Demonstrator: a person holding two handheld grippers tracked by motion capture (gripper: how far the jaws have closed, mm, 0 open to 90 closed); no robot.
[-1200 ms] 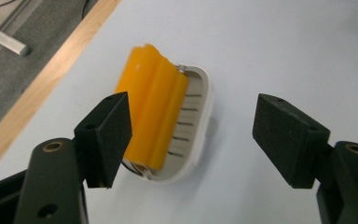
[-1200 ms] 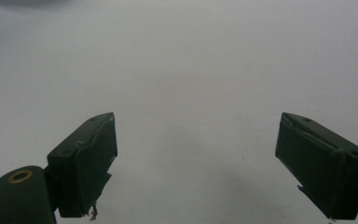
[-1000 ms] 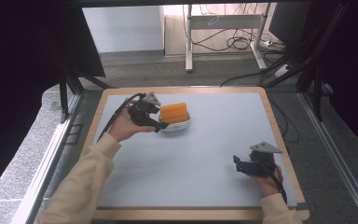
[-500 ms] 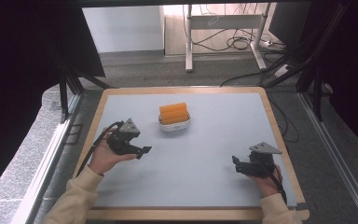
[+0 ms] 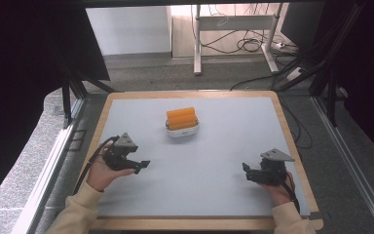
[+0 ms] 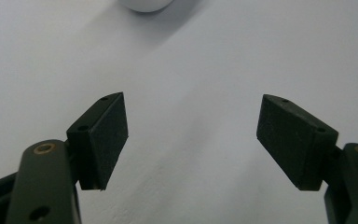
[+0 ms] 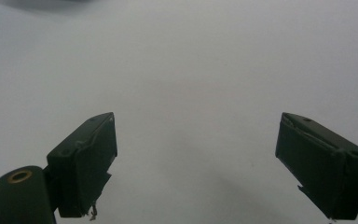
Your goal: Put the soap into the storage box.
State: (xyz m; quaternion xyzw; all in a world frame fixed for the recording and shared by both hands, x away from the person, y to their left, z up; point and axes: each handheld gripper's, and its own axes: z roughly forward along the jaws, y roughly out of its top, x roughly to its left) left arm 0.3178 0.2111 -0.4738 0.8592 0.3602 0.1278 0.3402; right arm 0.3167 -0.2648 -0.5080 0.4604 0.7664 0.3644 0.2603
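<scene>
A small white container topped with orange pieces stands on the pale blue table top, a little behind its middle. My left gripper sits low at the near left, well apart from the container, pointing right. In the left gripper view its jaws stand wide with nothing between them; they have just been opening. The container's white edge shows at the top of that view. My right gripper rests at the near right, open and empty, its jaws spread over bare table.
A wooden rim frames the table. Beyond its far edge lie grey floor, a desk's metal legs and loose cables. Dark frame posts stand at both sides.
My left hand has drawn away from the container, moving toward the near left and down to the table. The right hand has kept still.
</scene>
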